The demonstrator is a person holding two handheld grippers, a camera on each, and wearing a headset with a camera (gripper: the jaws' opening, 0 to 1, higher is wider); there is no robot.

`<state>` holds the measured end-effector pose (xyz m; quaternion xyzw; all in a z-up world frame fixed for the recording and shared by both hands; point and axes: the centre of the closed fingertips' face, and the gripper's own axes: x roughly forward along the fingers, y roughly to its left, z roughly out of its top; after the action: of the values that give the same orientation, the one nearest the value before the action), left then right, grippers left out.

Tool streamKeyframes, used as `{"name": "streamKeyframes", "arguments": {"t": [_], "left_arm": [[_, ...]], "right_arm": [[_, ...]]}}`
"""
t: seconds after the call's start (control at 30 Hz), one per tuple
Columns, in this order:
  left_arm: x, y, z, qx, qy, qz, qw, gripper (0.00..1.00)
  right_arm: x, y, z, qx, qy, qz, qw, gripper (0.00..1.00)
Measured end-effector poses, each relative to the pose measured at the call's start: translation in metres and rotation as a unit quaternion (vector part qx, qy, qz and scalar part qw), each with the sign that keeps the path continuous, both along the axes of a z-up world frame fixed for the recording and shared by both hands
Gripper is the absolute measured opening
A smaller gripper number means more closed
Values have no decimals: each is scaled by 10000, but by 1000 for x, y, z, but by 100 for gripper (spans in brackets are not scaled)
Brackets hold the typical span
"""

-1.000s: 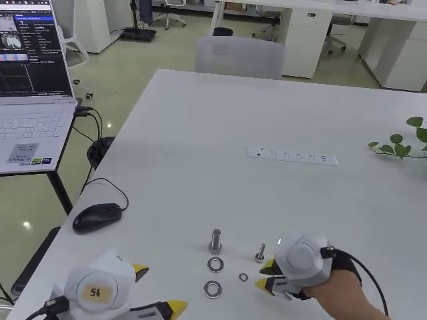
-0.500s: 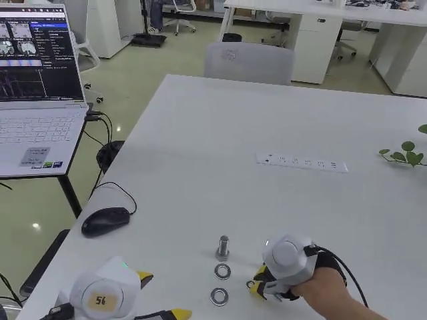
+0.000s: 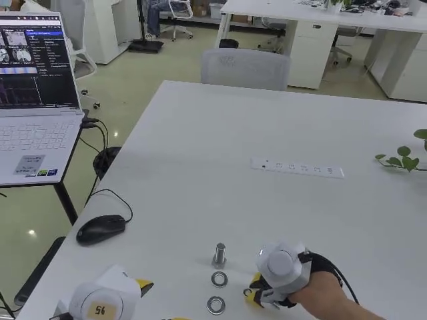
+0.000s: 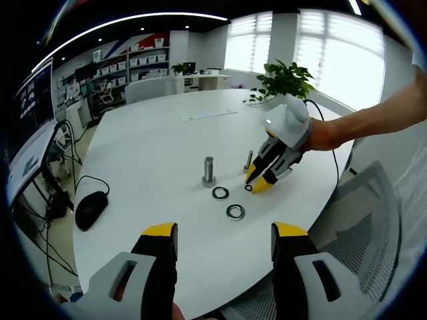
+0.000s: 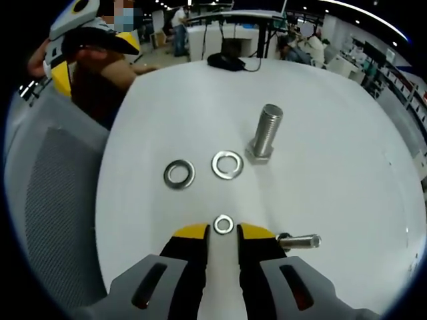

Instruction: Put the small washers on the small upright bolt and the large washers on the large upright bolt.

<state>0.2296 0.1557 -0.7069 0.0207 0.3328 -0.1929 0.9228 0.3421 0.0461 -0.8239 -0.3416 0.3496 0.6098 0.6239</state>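
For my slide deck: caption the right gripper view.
Right claw poised at a small washer, small bolt beside it, two large washers and the large bolt beyond.

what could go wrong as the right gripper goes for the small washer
The small washer lies flat on the table right at the tips of the right gripper, so the jaws might skid over it or flick it away rather than grip it. The small bolt stands close beside one jaw, and a sideways shift could tip it over.

Left gripper (image 4: 225,231): jaws spread wide apart. Right gripper (image 5: 223,233): jaws drawn close, narrow gap remaining, tips angled downward, held from behind by a hand (image 3: 325,295).
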Motion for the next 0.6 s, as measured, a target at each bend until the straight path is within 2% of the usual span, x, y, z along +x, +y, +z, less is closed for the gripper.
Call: {"name": "streamKeyframes", "arguments": {"t": [0.3, 0.6], "left_arm": [[-2, -1, -1, 1, 11, 12, 10000, 56], [-3, 6, 1, 26, -4, 94, 10000, 56]], "right_arm": [[0, 1, -1, -152, -115, 82, 9998, 14], [0, -1, -1, -182, -78, -85, 9998, 13]]}}
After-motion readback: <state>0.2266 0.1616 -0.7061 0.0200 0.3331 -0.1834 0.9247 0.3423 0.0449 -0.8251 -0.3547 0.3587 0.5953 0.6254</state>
